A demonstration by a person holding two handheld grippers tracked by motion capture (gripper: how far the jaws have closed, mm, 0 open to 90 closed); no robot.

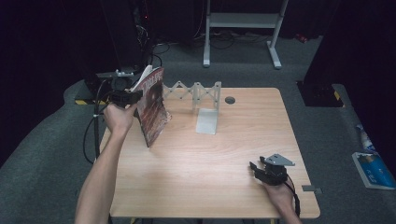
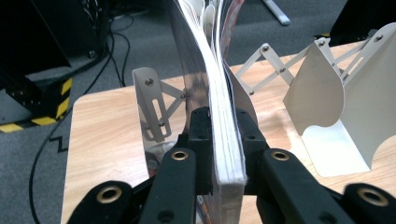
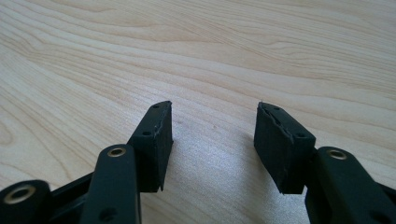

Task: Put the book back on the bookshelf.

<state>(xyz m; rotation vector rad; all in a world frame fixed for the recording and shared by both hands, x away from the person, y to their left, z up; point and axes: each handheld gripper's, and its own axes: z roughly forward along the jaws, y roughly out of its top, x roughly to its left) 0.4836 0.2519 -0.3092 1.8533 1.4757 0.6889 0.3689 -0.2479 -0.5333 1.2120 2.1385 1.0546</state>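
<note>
- A dark room with grey carpet surrounds a light wooden table; a white metal frame stands on the floor beyond it, and black cables trail along the left side.
- My left gripper sits at the table's far left corner, with my forearm reaching up from the bottom edge of the high view.
- Its jaws are clamped on a magazine, holding it upright on edge, its dark reddish cover facing the middle of the table.
- In the left gripper view, the magazine runs straight up between my two black pads, which press its white page edges from both sides; the pages fan apart higher up.
- A white expandable book rack stands just right of the magazine along the far edge, its scissor-lattice bars stretched between end plates.
- The rack's flat base plate lies on the wood near the table's centre.
- My right gripper rests at the near right of the table, well apart from the magazine.
- In the right gripper view its pads stand wide apart over bare wood, with nothing between them.
</note>
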